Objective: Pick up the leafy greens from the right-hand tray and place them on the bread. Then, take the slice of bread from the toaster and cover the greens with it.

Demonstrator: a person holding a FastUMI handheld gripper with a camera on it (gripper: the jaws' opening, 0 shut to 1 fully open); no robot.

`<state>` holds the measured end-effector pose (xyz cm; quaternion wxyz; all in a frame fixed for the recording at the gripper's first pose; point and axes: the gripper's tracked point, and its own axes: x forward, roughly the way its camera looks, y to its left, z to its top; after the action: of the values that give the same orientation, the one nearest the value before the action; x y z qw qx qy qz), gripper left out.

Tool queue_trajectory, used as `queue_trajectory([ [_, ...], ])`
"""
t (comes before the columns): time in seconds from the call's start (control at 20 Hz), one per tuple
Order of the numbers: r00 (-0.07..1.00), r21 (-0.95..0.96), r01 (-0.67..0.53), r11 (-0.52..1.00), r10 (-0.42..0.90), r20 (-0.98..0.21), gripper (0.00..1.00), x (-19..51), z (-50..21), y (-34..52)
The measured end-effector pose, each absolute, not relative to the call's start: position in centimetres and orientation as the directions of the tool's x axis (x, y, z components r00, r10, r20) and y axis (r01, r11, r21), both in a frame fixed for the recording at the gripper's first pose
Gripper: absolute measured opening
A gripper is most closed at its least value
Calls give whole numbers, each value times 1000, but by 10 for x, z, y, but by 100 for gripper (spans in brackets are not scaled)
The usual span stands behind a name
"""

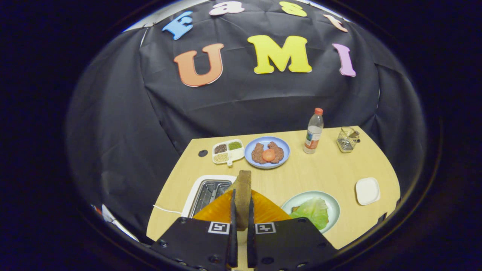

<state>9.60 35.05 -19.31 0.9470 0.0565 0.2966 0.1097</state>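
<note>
We have the slice of bread (243,195) clamped edge-on in our claw (241,216), both fingers pressing its flat faces, so it stands upright with its long axis pointing up and away from us. The toaster (205,192) sits just below and to the left. The plate (331,205) with the leafy greens (311,211) lying on the lower bread is on the worktop (308,173), close by on the right of the claw. We judge the next move calls for swinging right and tipping the slice flat over the greens.
</note>
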Motion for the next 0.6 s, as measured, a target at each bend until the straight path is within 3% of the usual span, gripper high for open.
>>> queue_trajectory([
  [0.6,737,255,64,965,127,-664,10,133,-270,248],
])
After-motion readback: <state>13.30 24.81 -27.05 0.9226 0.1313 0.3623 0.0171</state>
